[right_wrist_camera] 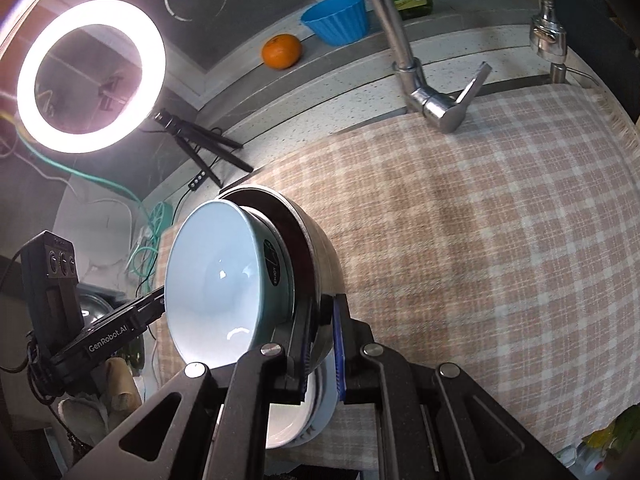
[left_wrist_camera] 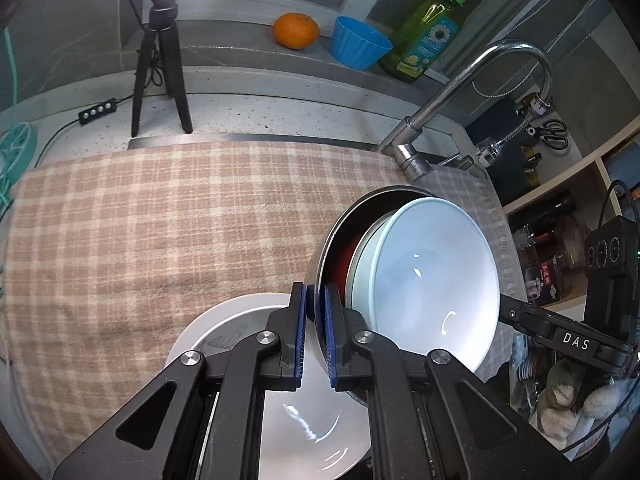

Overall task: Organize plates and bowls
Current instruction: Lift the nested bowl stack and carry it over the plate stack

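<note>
Checked cloth (left_wrist_camera: 160, 220) covers the counter; above it both grippers, left (left_wrist_camera: 316, 336) and right (right_wrist_camera: 322, 344), pinch opposite rims of a steel bowl (left_wrist_camera: 320, 276) (pale blue bowl (left_wrist_camera: 432, 276) nested inside), over white plates (left_wrist_camera: 304, 420).

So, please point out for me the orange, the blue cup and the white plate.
orange (left_wrist_camera: 296, 30), left wrist view, middle of its peel.
blue cup (left_wrist_camera: 358, 46), left wrist view, its ribbed outer wall.
white plate (left_wrist_camera: 236, 320), left wrist view, its bare rim.
</note>
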{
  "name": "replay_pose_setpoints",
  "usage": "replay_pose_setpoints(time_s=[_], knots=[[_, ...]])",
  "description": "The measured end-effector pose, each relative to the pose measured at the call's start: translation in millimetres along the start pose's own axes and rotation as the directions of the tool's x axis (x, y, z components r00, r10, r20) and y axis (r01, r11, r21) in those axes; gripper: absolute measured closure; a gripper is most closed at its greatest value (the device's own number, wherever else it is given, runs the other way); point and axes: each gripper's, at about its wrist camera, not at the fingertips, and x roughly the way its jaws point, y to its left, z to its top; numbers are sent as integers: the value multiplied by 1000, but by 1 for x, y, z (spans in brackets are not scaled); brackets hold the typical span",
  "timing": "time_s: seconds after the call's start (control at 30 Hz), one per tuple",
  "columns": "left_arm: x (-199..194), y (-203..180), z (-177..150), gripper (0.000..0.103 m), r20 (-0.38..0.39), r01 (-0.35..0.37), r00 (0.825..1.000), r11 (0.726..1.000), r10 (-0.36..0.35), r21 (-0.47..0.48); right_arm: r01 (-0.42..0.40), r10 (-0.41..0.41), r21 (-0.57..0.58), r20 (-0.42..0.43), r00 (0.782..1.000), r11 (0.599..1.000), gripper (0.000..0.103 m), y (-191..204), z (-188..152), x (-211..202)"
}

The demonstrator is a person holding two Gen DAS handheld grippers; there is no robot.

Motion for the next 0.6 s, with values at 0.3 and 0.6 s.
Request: replay_pose_setpoints(time_s=[0.3, 0.6], knots=[[-22, 25, -26, 96, 10, -24, 1000, 998, 25, -50, -22, 20, -40, -43, 999, 999, 94, 25, -25, 10], [-29, 43, -54, 96, -11, -45, 999, 995, 44, -91, -34, 29, -59, -88, 996, 998, 94, 46, -51, 20]])
